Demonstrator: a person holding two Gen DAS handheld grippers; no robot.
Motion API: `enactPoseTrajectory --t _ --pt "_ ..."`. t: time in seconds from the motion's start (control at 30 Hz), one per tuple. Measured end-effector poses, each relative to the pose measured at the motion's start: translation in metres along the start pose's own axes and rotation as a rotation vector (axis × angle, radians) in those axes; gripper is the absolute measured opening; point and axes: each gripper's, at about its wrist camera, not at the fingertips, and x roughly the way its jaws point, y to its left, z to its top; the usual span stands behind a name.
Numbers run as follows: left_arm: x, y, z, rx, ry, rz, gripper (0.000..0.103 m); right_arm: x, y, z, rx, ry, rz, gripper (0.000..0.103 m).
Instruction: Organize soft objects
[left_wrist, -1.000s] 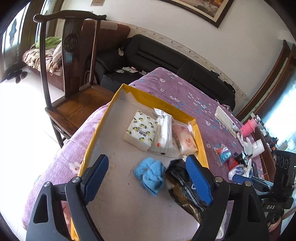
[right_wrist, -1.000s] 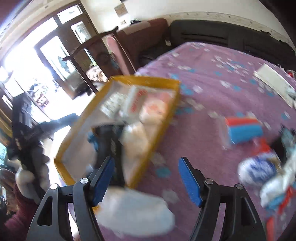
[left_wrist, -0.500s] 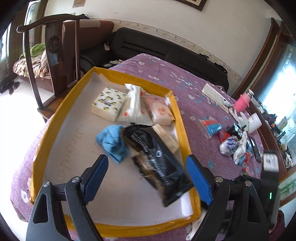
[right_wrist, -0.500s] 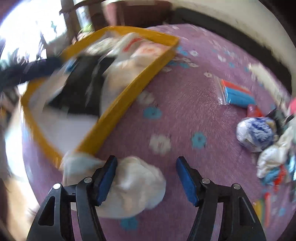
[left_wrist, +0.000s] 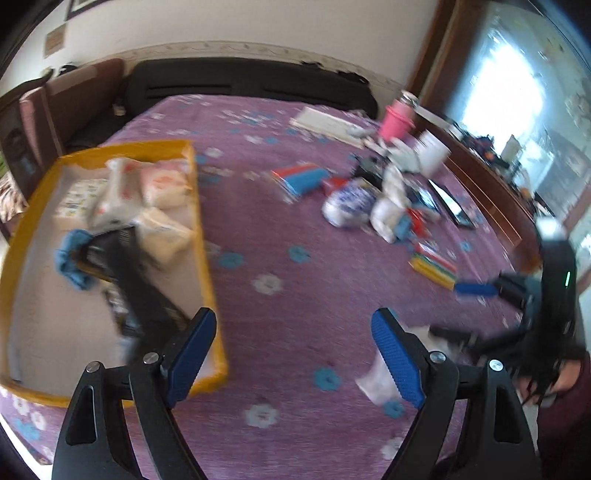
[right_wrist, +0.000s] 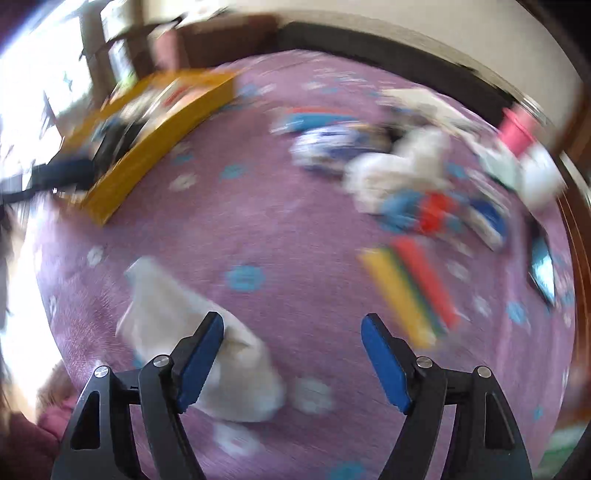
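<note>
A: Right wrist view: the right gripper (right_wrist: 291, 356) is seen with its jaws spread wide, having just been opening; nothing is held. A white soft bundle (right_wrist: 207, 332) lies on the purple flowered cloth (right_wrist: 295, 221), partly behind the left-hand blue pad and reaching out to the left of it. No pad is seen pressing on it.

B: Noted. And the left wrist view?

A: The left gripper (left_wrist: 293, 356) is seen wide open and empty, over bare cloth. The same white bundle (left_wrist: 380, 380) shows just behind its right-hand pad, and the right gripper (left_wrist: 476, 288) is seen beyond that, at the right edge.

B: Where is the tray?

A: A yellow-rimmed tray (left_wrist: 201, 229) lies to the left; its near corner is just behind the left-hand pad. Inside it are recorded white tissue packs (left_wrist: 162, 184), a blue cloth (left_wrist: 72, 258) and a black packet (left_wrist: 136, 291).

B: Loose items?

A: A cluster is seen well apart from both grippers, far across the cloth: a blue-and-white bundle (left_wrist: 349, 201), a red-and-blue pack (left_wrist: 299, 177), a striped coloured pack (right_wrist: 410, 291) and a pink cup (left_wrist: 395, 122). Heavy blur is noted; finer detail cannot be told.
</note>
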Motion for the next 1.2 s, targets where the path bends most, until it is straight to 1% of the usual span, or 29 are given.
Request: enactPoseTrajectory --t 0.1,0.17,0.2,0.27,0.3,0.37,0.47,0.53,0.6,0.7,0.83,0.9,1.0,1.07,1.1,1.13,1.17,1.2 --pt "0.017 -0.023 -0.009 0.020 0.042 -0.043 0.085 -0.019 -0.055 -0.010 0.153 -0.060 -0.036 0.084" --pt "0.024 -0.033 -0.012 0.035 0.056 -0.055 0.085 -0.025 -0.081 -0.015 0.238 -0.083 -0.039 0.085" --pt "0.028 -0.040 -0.014 0.050 0.063 -0.059 0.085 -0.024 -0.098 -0.017 0.288 -0.093 -0.035 0.085" --pt "0.034 -0.051 -0.016 0.079 0.073 -0.052 0.085 -0.021 -0.118 -0.018 0.345 -0.096 -0.029 0.085" --pt "0.038 -0.057 -0.018 0.101 0.084 -0.040 0.085 -0.019 -0.124 -0.018 0.354 -0.099 -0.017 0.085" --pt "0.045 -0.064 -0.021 0.126 0.098 -0.040 0.085 -0.016 -0.125 -0.017 0.341 -0.101 0.005 0.085" --pt "0.051 -0.075 -0.024 0.186 0.102 -0.076 0.085 -0.005 -0.112 -0.006 0.270 -0.098 0.055 0.085" --pt "0.055 -0.086 -0.025 0.278 0.086 -0.075 0.085 0.007 -0.105 0.001 0.224 -0.083 0.073 0.087" --pt "0.060 -0.094 -0.026 0.367 0.079 -0.062 0.086 0.022 -0.093 0.010 0.163 -0.044 0.082 0.088" --pt "0.070 -0.103 -0.021 0.447 0.102 -0.051 0.086 0.040 -0.076 0.016 0.090 0.009 0.062 0.088" --pt "0.080 -0.118 -0.019 0.505 0.110 -0.069 0.092 0.046 -0.064 0.016 0.063 0.013 0.056 0.088" --pt "0.086 -0.128 -0.017 0.513 0.118 -0.100 0.092 0.045 -0.062 0.014 0.065 0.012 0.064 0.088" --pt "0.092 -0.142 -0.020 0.531 0.135 -0.132 0.092 0.044 -0.057 0.011 0.051 0.019 0.048 0.088" --pt "0.096 -0.156 -0.026 0.572 0.152 -0.131 0.092 0.044 -0.056 0.010 0.047 0.020 0.030 0.088" --pt "0.099 -0.165 -0.031 0.609 0.163 -0.104 0.093 0.044 -0.056 0.009 0.049 0.020 0.021 0.087" --pt "0.098 -0.169 -0.034 0.622 0.149 -0.086 0.093 0.044 -0.058 0.009 0.054 0.018 0.014 0.085" --pt "0.096 -0.172 -0.034 0.621 0.133 -0.076 0.093 0.043 -0.059 0.009 0.062 0.014 0.006 0.079" --pt "0.095 -0.172 -0.033 0.597 0.135 -0.083 0.086 0.042 -0.061 0.010 0.072 0.009 0.004 0.067"
